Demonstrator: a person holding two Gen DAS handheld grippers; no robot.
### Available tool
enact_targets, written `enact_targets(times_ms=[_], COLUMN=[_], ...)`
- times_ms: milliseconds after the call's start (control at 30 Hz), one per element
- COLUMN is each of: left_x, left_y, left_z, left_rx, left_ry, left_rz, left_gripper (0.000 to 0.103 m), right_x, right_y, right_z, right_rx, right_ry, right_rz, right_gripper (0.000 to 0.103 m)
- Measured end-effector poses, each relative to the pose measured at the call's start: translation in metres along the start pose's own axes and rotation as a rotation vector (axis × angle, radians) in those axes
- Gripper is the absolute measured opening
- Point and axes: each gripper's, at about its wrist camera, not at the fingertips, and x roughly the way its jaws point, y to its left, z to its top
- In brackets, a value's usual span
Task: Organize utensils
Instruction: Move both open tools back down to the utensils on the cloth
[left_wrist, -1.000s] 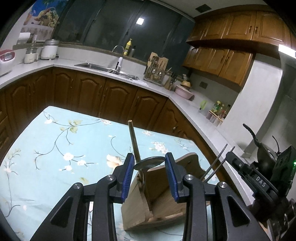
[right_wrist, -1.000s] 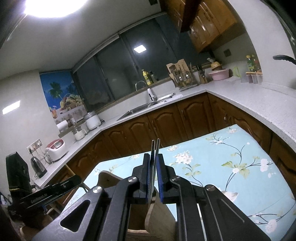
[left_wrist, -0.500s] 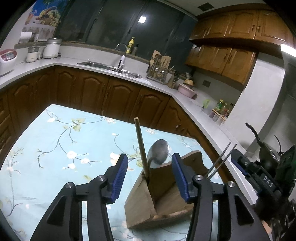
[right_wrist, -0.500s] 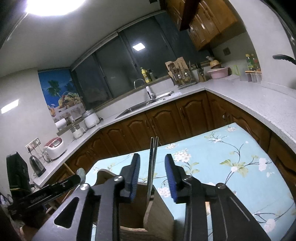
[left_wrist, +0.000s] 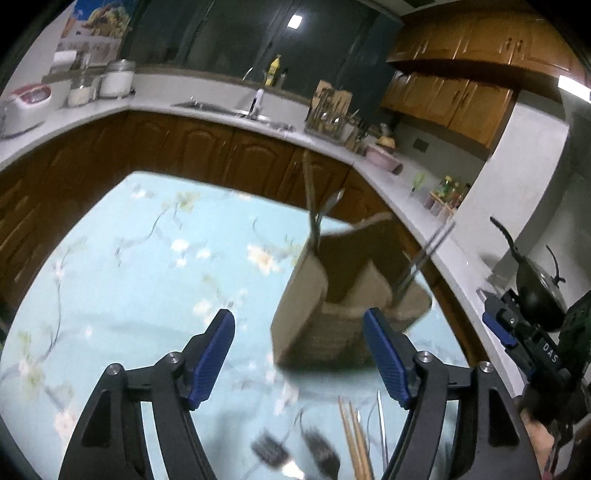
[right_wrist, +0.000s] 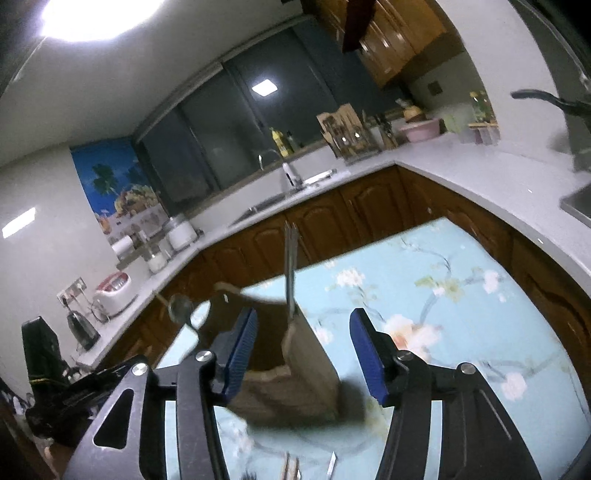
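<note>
A wooden utensil holder (left_wrist: 306, 302) (right_wrist: 314, 373) stands on the blue floral tablecloth (left_wrist: 147, 277). A spoon (left_wrist: 328, 205) (right_wrist: 180, 305) and a wooden stick (left_wrist: 307, 184) lean in one compartment, and metal chopsticks (left_wrist: 424, 254) (right_wrist: 290, 269) in another. My left gripper (left_wrist: 299, 354) is drawn back from the holder, its jaws opening and gripping nothing. My right gripper (right_wrist: 304, 350) (left_wrist: 517, 339) is also back from the holder, its jaws opening with the chopsticks standing free beyond them.
Loose utensils lie on the cloth near me: wooden chopsticks (left_wrist: 354, 443), a thin metal piece (left_wrist: 382, 424) and dark blurred items (left_wrist: 273, 450). Brown cabinets and a white counter (right_wrist: 480, 177) with a sink (left_wrist: 236, 109) ring the table. A black pan (left_wrist: 535, 295) sits at the right.
The left gripper let go of the spoon, which now leans in the holder. The right gripper released the metal chopsticks. Both grippers widened and pulled back from the holder.
</note>
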Motion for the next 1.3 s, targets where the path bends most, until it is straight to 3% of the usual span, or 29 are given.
enact_targets(times_ms=[333, 600, 900, 1300], left_x=[-0.054, -0.074, -0.064, -0.029], left_y=[-0.001, -0.002, -0.018, -0.042], left_z=[-0.051, -0.069, -0.079, -0.078], left_rx=[-0.021, -0.031, -0.017, 0.031], left_ry=[0.087, 0.127, 0.186, 0.255], left_rz=[0.01, 0.025, 0.023, -0.005], left_gripper=[0.072, 0.072, 0.07, 0.069], right_x=[-0.04, -0.061, -0.067, -0.059], right_y=[-0.012, -0.022, -0.03, -0.041], right_z=[-0.048, -0.083, -0.105, -0.105], right_rx=[0.012, 0.019, 0.008, 0.021], right_ry=[0.086, 0.138, 0.195, 0.236], right_rz=[-0.039, -0.073, -0.115, -0.122], right_gripper=[0.055, 0.055, 0.055, 0.055])
